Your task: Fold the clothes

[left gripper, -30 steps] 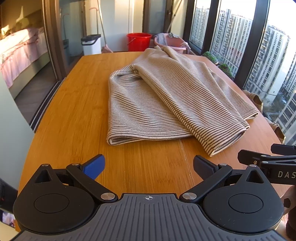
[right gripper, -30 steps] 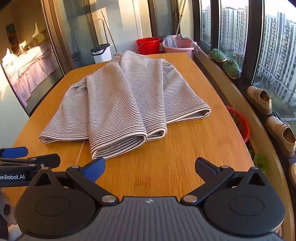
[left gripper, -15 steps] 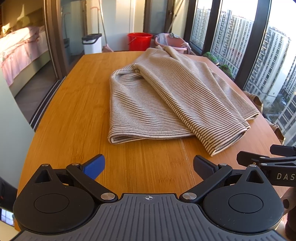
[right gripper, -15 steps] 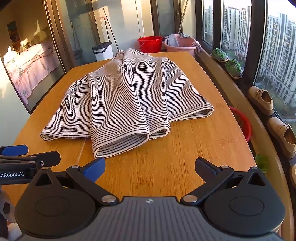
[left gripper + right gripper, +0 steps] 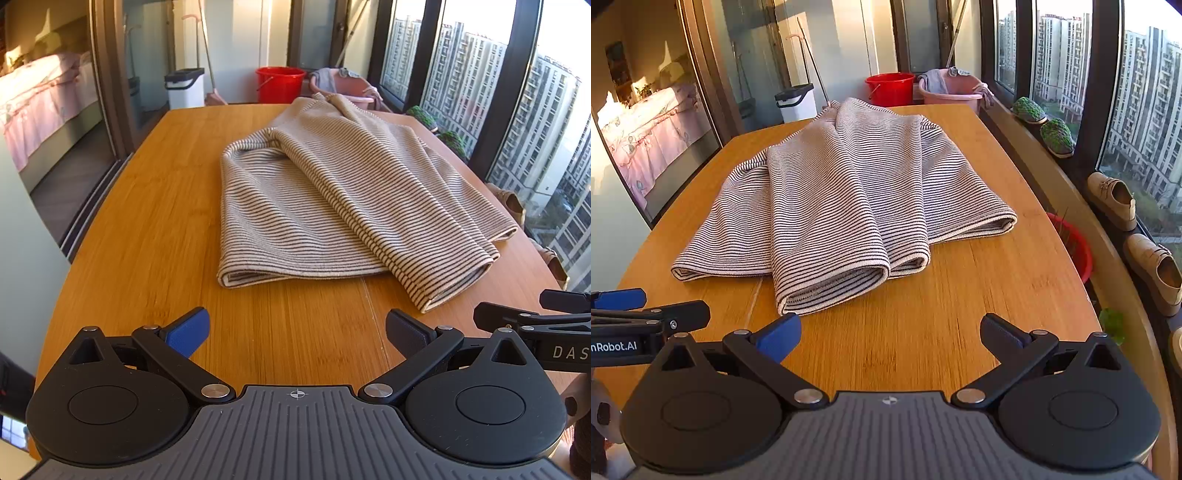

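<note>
Ribbed striped knit cloth garment [image 5: 332, 206], smooth satin wooden table [image 5: 147, 229]

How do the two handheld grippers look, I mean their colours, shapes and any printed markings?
Both look alike. The left gripper and the right gripper each have a ribbed grey base, two round black discs, black linkage arms with silver pivot pins, one blue finger pad and one dark pad. White lettering shows on their sides: "DAS" on the right gripper, "nRobot.AI" on the left, both cut off by the picture edge.
</note>
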The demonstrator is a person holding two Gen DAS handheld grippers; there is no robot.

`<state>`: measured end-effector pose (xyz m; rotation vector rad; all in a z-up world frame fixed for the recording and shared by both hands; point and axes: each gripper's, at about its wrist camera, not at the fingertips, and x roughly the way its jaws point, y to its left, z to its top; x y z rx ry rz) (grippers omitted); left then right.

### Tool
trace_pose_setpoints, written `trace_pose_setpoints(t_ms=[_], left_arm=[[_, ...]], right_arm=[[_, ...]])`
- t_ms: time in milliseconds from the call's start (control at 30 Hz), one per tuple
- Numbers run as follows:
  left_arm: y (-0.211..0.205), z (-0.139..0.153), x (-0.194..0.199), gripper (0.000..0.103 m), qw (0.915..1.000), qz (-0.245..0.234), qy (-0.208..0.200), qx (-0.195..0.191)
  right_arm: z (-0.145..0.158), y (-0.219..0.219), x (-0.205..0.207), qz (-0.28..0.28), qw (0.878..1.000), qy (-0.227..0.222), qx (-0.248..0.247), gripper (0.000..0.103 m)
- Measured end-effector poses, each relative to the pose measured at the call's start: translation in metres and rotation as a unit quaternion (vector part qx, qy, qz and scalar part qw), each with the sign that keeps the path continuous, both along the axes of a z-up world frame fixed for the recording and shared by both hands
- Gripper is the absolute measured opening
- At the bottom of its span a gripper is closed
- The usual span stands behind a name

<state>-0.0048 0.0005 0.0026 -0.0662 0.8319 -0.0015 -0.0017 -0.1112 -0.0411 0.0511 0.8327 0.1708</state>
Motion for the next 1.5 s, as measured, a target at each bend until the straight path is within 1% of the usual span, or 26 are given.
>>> trace_pose_setpoints(t_ms=[1200,1400,1500], left_arm=[[0.003,0.000,0.002,0.103,1.0000,0.003,0.002,-0.003],[0.007,0.001,0.005,0.103,1.0000,0.002,-0.004,-0.005],[0.010,0.002,0.013,0.103,0.9998,0.000,-0.015,-0.010]], right_arm=[[-0.003,0.001,0.001,0.000,1.000,0.007,0.000,0.103],[-0.005,-0.002,0.005,-0.003,1.000,0.012,0.001,0.103],[-0.003,-0.006,0.012,-0.009,1.000,0.010,0.005,0.103]])
